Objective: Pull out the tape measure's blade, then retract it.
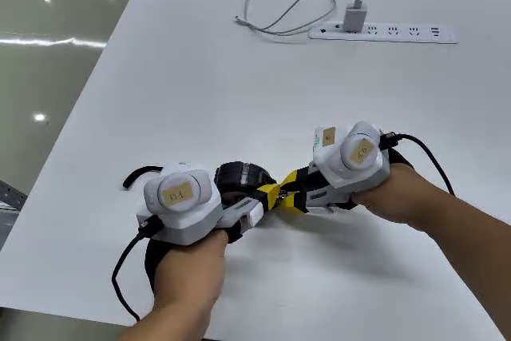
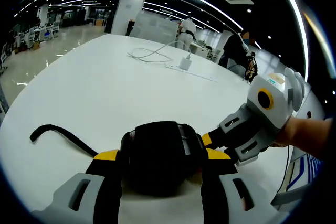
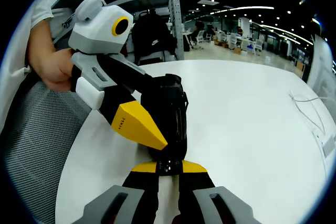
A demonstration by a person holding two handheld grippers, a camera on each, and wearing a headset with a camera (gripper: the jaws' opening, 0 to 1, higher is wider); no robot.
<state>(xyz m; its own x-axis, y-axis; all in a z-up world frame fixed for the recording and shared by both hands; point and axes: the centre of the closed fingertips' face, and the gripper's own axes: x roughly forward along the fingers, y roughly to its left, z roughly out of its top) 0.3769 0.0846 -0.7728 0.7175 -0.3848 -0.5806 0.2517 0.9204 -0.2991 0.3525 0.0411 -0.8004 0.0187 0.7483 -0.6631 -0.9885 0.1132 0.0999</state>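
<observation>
The black tape measure [image 1: 242, 176] rests on the white table [image 1: 200, 93], near its front edge. My left gripper [image 1: 252, 191] is shut on its body; in the left gripper view the yellow-tipped jaws press both sides of the case [image 2: 160, 148]. A black wrist strap [image 2: 55, 132] trails off to the left. My right gripper [image 1: 289, 197] points left at the case and meets it. In the right gripper view the right gripper [image 3: 169, 168] is shut on the small blade tip at the mouth of the case [image 3: 169, 111]. No blade length shows between them.
A white power strip [image 1: 385, 32] with a charger and a looped white cable [image 1: 291, 5] lies at the back of the table. The table's left edge [image 1: 88, 93] drops to a shiny floor. A mesh chair [image 3: 37, 135] stands beside the table.
</observation>
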